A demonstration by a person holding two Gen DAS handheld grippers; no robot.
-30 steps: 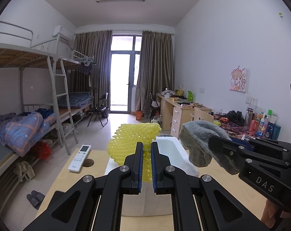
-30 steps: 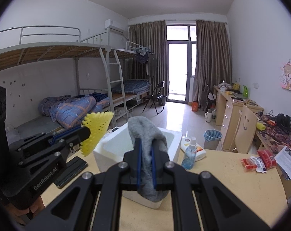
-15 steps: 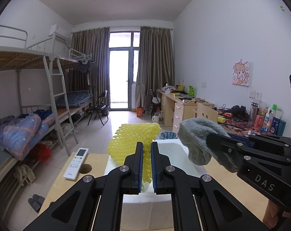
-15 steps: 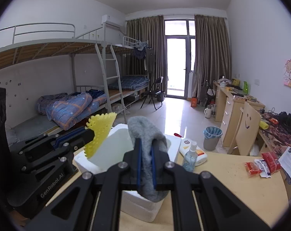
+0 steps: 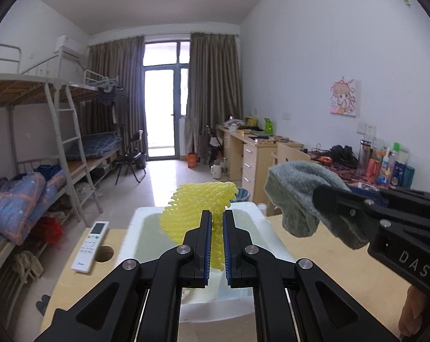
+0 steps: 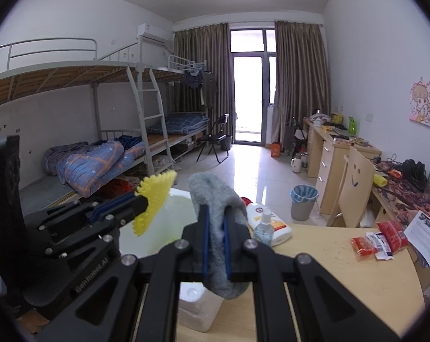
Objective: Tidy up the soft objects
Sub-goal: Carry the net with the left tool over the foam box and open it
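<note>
My left gripper [image 5: 214, 213] is shut on a yellow foam net sleeve [image 5: 198, 208] and holds it above the open white foam box [image 5: 135, 228]. The sleeve also shows in the right wrist view [image 6: 153, 199]. My right gripper [image 6: 215, 213] is shut on a grey fuzzy sock [image 6: 215, 196] and holds it above the box's [image 6: 195, 310] right side. The sock also shows in the left wrist view [image 5: 294, 193], to the right of the sleeve.
The box stands on a light wooden table [image 6: 329, 270]. A white remote [image 5: 90, 246] lies left of the box beside a round hole. A sanitizer bottle [image 6: 264, 228], a white packet [image 6: 274, 223] and red snack packets [image 6: 380, 239] lie to the right.
Both grippers have moved forward over the foam box, still holding the sleeve and the sock. The box now lies under them.
</note>
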